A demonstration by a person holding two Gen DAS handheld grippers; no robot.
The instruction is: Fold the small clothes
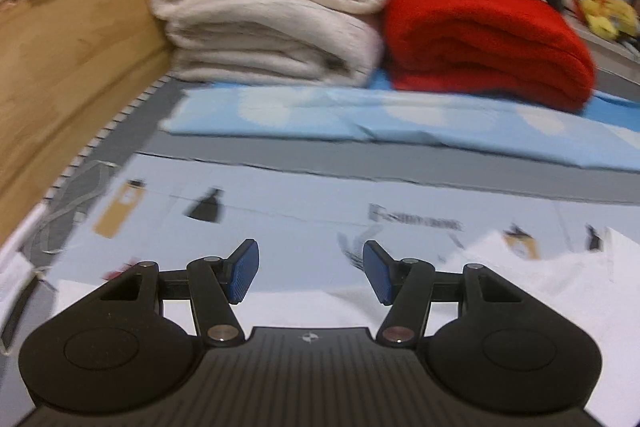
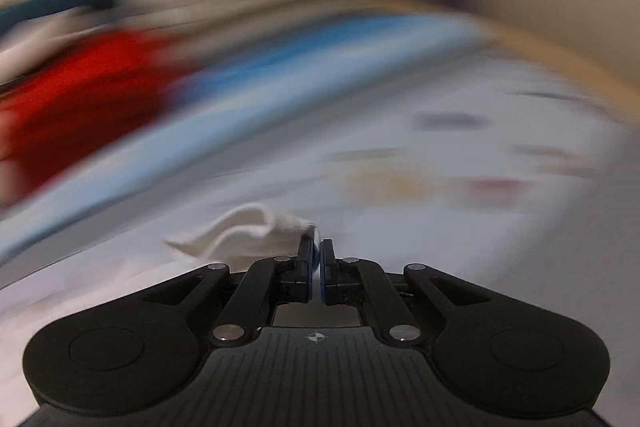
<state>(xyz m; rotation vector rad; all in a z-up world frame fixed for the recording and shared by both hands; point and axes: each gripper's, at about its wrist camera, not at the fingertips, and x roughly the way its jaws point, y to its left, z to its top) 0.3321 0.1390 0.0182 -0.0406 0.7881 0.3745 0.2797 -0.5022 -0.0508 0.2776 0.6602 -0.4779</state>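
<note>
In the left wrist view my left gripper (image 1: pixel 311 273) is open and empty, its blue pads apart just above a white garment (image 1: pixel 520 291) that lies on a pale printed sheet (image 1: pixel 280 195). In the right wrist view my right gripper (image 2: pixel 317 263) is shut on a bunched edge of the white garment (image 2: pixel 244 233), which trails off to the left of the fingers. That view is heavily motion-blurred.
A stack of folded cream blankets (image 1: pixel 272 7) and a folded red blanket (image 1: pixel 488 39) sit at the back on a light blue cloth (image 1: pixel 400 123). A wooden bed wall (image 1: pixel 60 47) runs along the left. The red blanket (image 2: pixel 80 91) shows blurred at left in the right wrist view.
</note>
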